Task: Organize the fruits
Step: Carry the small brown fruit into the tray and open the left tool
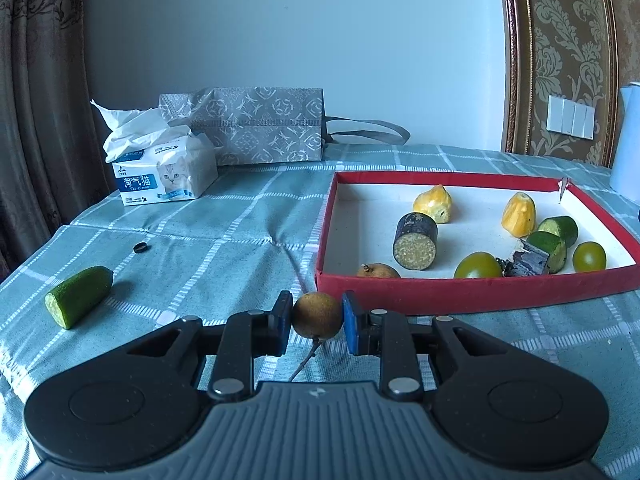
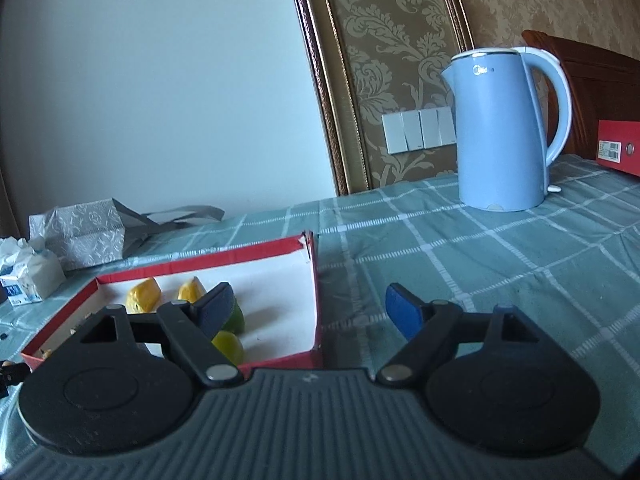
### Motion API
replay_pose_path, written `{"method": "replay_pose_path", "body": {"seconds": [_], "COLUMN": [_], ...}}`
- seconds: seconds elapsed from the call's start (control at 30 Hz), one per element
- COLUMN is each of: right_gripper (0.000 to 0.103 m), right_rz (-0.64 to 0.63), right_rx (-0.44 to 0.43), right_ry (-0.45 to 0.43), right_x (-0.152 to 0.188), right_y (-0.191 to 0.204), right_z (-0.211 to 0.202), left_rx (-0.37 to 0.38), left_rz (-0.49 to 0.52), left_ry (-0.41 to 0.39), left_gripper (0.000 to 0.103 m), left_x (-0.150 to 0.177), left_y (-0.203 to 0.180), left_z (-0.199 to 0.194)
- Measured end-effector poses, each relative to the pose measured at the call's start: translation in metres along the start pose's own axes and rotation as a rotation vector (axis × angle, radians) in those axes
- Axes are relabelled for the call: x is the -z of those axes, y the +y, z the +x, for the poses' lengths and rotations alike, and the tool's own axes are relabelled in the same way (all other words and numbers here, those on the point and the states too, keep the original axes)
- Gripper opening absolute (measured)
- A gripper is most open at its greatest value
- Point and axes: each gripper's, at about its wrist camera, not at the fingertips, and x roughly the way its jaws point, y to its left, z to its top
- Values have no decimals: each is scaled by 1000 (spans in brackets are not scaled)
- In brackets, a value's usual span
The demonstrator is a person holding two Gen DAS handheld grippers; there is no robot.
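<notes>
Longan (image 1: 317, 315) is sitting pinched in the left hand-held gripper (image 1: 316, 322), just before the red tray (image 1: 460, 294), which is holding yellow pieces, green tomatoes, cucumber chunks and another longan. Right hand-held gripper (image 2: 310, 312) is hovering wide apart.

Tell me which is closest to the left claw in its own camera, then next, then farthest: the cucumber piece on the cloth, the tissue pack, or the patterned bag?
1. Cucumber piece, on the cloth, left of the left claw.
2. Tissue pack, farther back on the left.
3. Patterned bag, against the wall.
</notes>
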Motion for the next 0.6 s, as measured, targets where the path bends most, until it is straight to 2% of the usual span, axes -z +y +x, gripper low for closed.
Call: {"method": "replay_pose_path", "body": {"seconds": [0.4,0.6], "right_gripper": [82,82], "right_rz": [-4,4], "right_rx": [-11,-21], "right_ry": [18,15], "right_x": [1,-1], "right_y": [2,1], "right_z": [1,1], "left_rx": [7,-11], "left_rz": [67,95], "left_ry": [-19,-75], "left_gripper": [26,26], "left_x": [-18,-42], "left_y": [-31,-41], "left_z": [-2,-6]}}
